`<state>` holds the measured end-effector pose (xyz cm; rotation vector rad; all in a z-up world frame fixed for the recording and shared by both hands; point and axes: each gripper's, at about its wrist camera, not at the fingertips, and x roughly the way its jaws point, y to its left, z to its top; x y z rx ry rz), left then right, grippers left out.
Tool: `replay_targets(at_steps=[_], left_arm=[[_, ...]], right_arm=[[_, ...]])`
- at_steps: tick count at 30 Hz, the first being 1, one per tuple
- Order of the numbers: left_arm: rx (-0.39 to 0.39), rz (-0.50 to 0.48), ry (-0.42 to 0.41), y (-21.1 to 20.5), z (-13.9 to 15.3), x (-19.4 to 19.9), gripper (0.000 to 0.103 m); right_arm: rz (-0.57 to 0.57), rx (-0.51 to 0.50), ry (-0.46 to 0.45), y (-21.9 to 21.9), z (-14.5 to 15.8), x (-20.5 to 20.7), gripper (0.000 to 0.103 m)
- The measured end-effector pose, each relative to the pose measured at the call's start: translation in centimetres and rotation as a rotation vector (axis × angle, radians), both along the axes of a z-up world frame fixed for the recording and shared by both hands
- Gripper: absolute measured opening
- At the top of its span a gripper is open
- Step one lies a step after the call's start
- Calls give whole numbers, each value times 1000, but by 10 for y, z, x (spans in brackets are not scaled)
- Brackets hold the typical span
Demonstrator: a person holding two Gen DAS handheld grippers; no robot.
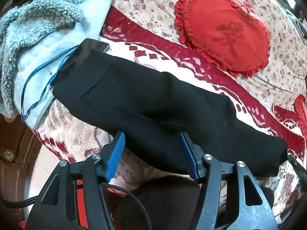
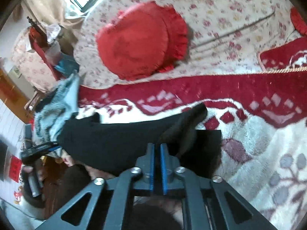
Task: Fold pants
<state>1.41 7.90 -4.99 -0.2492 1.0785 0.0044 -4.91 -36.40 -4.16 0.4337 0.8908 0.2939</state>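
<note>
- The black pants [image 1: 153, 103] lie as a long folded band across the middle of the left wrist view, on the red-and-white plush blanket [image 1: 191, 71] of a bed; the same band crosses the centre of the right wrist view.
- Left tongs [image 1: 152, 153] stand spread at the near edge of the band, blue pads on either side of the cloth and not pressing it: released, holding nothing.
- Right tongs [image 2: 157, 153] are clenched, pads nearly touching. A raised flap of the pants sits just beyond their tips at centre-right; whether any cloth is pinched I cannot tell, as the frame is blurred.
- My reading: the lengthwise fold is done and a crosswise fold is in hand.
- The next move would call for carrying one end over the other, edges matched, the left tongs pinning the middle.
- One end overlaps a dark phone [image 1: 84, 57] at upper left, so it could drag.
- Around it: a grey fleece jacket [image 1: 38, 28] at upper left, a red heart cushion [image 1: 226, 32] at upper right on a floral sheet [image 1: 153, 5], and wooden furniture at the left edge.
</note>
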Motion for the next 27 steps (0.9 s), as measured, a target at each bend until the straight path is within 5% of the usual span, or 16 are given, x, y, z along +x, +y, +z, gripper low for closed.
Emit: replay_targets(at_steps=[3, 7, 11, 14, 18, 27], left_arm=[[-5, -3, 4, -2, -2, -1, 57], [1, -10, 10, 1, -4, -4, 57], [18, 31, -8, 17, 0, -5, 57], [17, 89, -10, 37, 0, -3, 57], [6, 202, -25, 75, 2, -5, 57], [-23, 317, 3, 126, -15, 3, 57]], right_arm=[[12, 47, 0, -1, 8, -14, 4], [-84, -96, 128, -7, -23, -18, 4], [-147, 3, 65, -15, -23, -26, 11], [-66, -88, 35, 12, -11, -14, 43], [4, -188, 57, 42, -13, 8, 44], [261, -116, 41, 137, -18, 57, 44]])
